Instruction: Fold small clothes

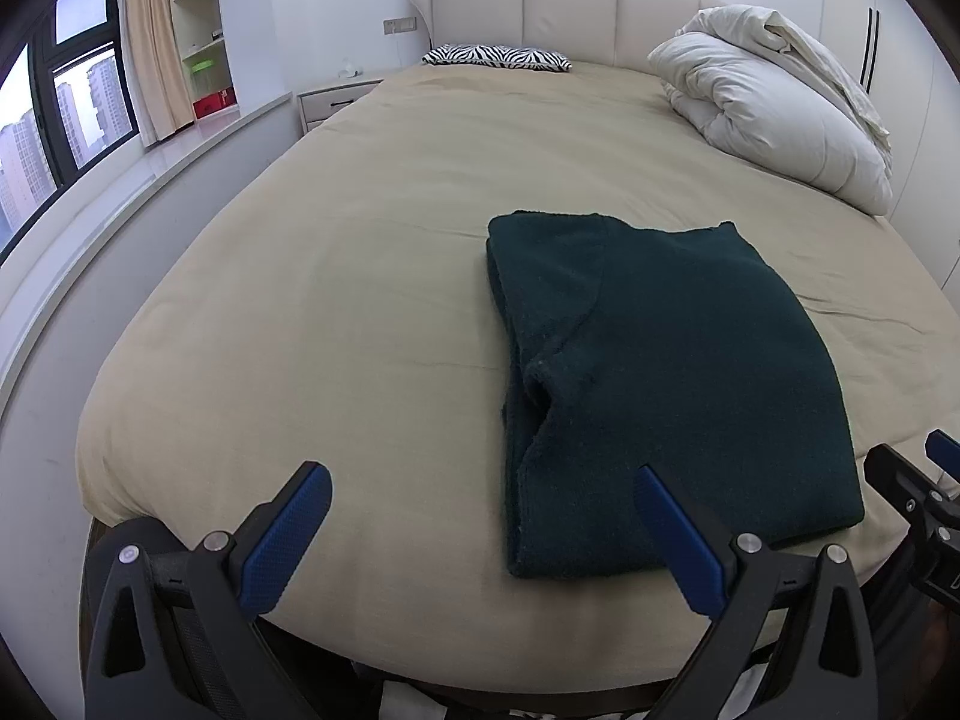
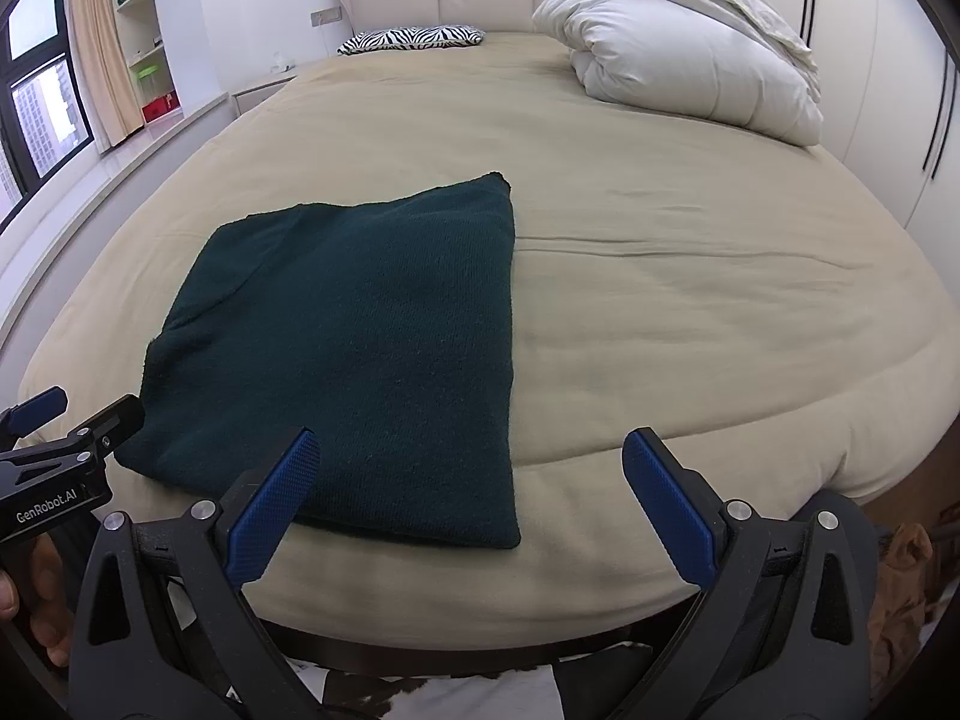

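A dark green knitted garment [image 1: 654, 378] lies folded into a rectangle on the beige bed sheet [image 1: 336, 312], near the foot of the bed. In the right wrist view the same garment [image 2: 360, 348] sits left of centre. My left gripper [image 1: 483, 480] is open above the bed's front edge, its right blue pad over the garment's near edge, holding nothing. My right gripper [image 2: 471, 450] is open too, with its left pad over the garment's near right corner and nothing between its fingers. The left gripper [image 2: 45, 414] also shows at the left edge of the right wrist view.
A bundled white duvet [image 1: 774, 102] lies at the bed's far right. A zebra-print pillow [image 1: 497, 55] rests by the padded headboard [image 1: 540, 6]. A window ledge [image 1: 138, 180] and nightstand [image 1: 333, 99] run along the left. A hand [image 2: 36, 588] grips the left tool.
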The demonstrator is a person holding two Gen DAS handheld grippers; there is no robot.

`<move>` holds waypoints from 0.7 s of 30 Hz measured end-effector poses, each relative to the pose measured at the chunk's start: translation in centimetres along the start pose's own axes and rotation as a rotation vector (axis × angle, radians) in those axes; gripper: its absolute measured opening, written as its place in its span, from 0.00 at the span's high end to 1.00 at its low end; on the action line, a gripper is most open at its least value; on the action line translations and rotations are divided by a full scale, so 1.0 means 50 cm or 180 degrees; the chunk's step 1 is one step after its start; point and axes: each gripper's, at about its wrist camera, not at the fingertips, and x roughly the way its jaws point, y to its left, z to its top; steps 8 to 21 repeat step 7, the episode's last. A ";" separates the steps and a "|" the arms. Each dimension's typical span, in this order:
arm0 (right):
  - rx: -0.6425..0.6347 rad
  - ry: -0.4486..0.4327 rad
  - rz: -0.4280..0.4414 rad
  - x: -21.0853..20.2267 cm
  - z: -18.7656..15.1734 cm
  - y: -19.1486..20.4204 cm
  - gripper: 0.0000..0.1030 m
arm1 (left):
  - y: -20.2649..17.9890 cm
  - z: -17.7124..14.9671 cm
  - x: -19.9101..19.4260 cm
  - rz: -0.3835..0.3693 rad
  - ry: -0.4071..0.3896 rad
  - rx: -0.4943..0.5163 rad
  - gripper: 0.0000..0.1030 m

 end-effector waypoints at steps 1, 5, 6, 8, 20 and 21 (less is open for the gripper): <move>0.0001 0.0004 0.0003 0.000 0.000 0.000 0.00 | 0.000 0.000 0.000 -0.0004 0.0003 0.0002 0.00; 0.0011 0.0011 0.0010 -0.002 -0.001 -0.001 0.00 | -0.001 -0.001 0.001 -0.0005 -0.0006 0.0006 0.00; 0.0012 0.0014 0.0012 -0.002 -0.001 -0.001 0.00 | -0.002 -0.001 0.001 -0.0003 -0.0006 0.0005 0.00; 0.0012 0.0015 0.0015 -0.002 -0.001 -0.001 0.00 | -0.002 -0.001 0.001 -0.0004 -0.0008 0.0007 0.00; 0.0012 0.0015 0.0015 -0.002 -0.001 -0.001 0.00 | -0.002 -0.001 0.001 -0.0004 -0.0008 0.0007 0.00; 0.0012 0.0015 0.0015 -0.002 -0.001 -0.001 0.00 | -0.002 -0.001 0.001 -0.0004 -0.0008 0.0007 0.00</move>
